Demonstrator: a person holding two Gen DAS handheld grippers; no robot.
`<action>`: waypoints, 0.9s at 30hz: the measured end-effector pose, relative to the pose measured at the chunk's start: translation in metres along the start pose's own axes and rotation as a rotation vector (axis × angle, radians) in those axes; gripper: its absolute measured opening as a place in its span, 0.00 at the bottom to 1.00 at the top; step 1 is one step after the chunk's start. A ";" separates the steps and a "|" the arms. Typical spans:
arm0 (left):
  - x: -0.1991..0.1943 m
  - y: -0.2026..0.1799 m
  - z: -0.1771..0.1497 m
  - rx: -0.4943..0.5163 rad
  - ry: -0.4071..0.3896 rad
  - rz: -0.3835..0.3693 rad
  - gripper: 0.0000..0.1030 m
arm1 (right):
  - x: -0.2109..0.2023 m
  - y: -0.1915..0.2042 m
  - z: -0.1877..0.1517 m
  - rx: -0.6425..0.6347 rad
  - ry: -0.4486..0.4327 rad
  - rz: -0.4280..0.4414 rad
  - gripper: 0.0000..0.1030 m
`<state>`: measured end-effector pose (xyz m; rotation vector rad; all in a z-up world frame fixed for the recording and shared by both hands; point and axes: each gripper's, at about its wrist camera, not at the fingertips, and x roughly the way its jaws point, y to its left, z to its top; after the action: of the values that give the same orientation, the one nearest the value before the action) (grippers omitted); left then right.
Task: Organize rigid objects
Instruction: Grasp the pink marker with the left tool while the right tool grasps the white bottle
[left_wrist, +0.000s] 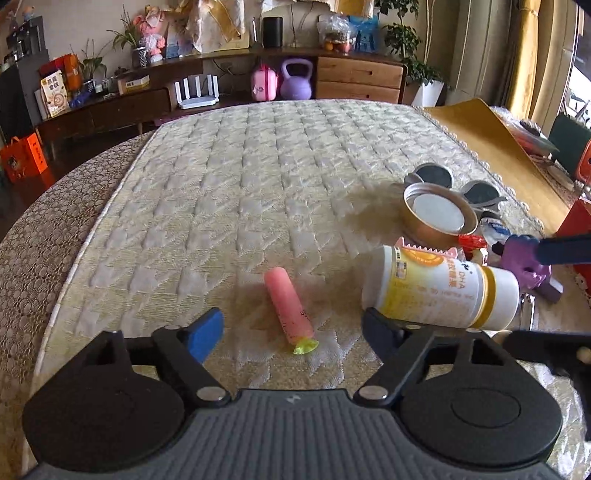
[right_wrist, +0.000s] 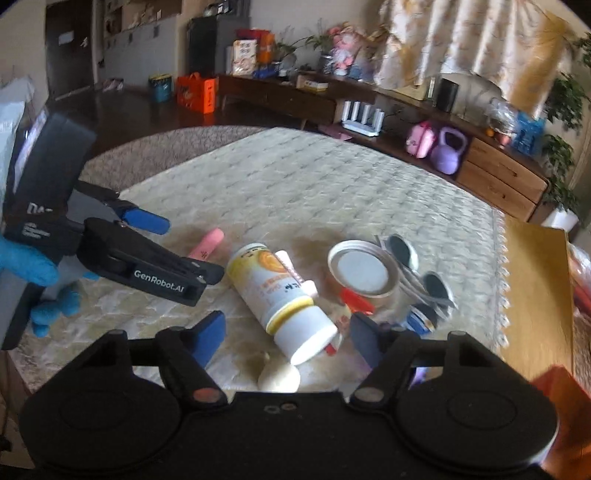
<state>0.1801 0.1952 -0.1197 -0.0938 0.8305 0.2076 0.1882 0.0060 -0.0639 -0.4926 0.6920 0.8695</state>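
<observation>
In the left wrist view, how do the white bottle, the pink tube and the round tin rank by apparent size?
1. White bottle, the largest.
2 and 3. Round tin and pink tube look similar; the tin is wider, the tube longer, and the tin lies farther from the camera, so I leave them unranked.

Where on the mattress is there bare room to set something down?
Free: the mattress beyond the pink tube, out to its far and left edges. Crowded: the right side, around the white bottle, tin lid and spoons.
</observation>
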 end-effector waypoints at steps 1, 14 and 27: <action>0.001 -0.001 0.000 0.005 -0.002 0.003 0.76 | 0.004 0.001 0.001 -0.007 0.002 0.001 0.66; 0.010 -0.002 -0.001 0.018 -0.021 0.001 0.32 | 0.045 0.006 0.007 -0.108 0.049 -0.033 0.58; 0.001 0.002 0.002 -0.030 0.011 0.019 0.15 | 0.024 -0.001 0.005 0.037 0.044 -0.039 0.40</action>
<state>0.1820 0.1977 -0.1189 -0.1151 0.8401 0.2375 0.2020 0.0208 -0.0781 -0.4918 0.7351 0.8101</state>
